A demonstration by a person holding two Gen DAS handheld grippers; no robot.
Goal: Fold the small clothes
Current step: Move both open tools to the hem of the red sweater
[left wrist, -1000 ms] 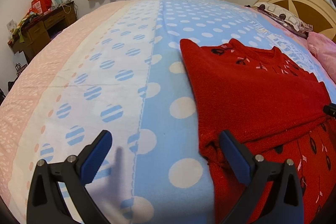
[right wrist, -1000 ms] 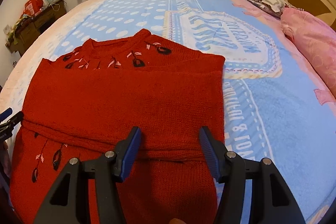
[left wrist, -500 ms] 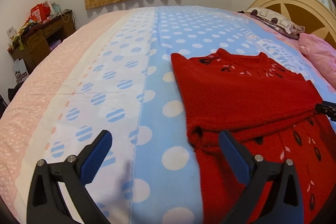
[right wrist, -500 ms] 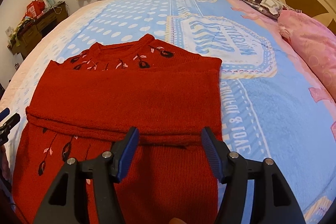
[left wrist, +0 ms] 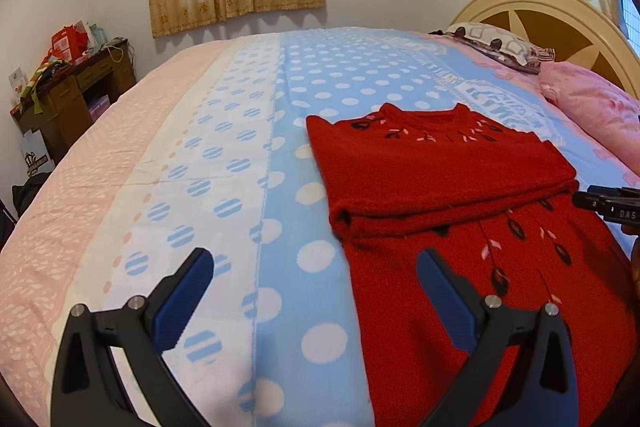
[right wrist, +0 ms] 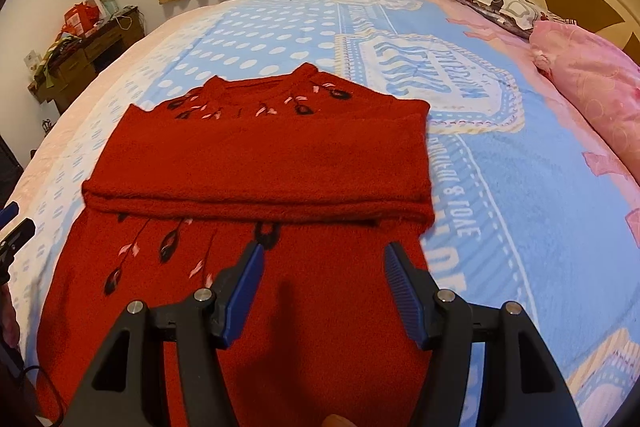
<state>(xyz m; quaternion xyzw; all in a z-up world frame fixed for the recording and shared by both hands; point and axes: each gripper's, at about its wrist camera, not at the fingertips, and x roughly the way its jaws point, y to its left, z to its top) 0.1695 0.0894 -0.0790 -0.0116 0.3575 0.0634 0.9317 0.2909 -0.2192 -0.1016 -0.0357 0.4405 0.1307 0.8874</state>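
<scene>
A red knitted sweater (left wrist: 452,187) (right wrist: 264,163) with dark leaf embroidery lies flat on the bed, neck pointing away from me, both sleeves folded across its chest into a thick band. My left gripper (left wrist: 314,267) hovers open above the sweater's left edge, one blue pad over the bedspread and the other over the red knit, nothing between them. My right gripper (right wrist: 323,263) hangs open over the lower body of the sweater, just short of the folded band, holding nothing. Its black tip (left wrist: 608,205) shows at the right edge of the left wrist view.
The bedspread (left wrist: 224,187) is blue with white dots, then white and pink stripes to the left. Pink pillows (right wrist: 592,83) and a patterned pillow (right wrist: 500,3) lie by the cream headboard (left wrist: 536,15) at the right. A cluttered wooden desk (left wrist: 72,87) stands by the far left wall.
Both grippers have drawn back toward me and risen a little, so more of the sweater's lower body now shows. Their jaws stand about as wide as before.
</scene>
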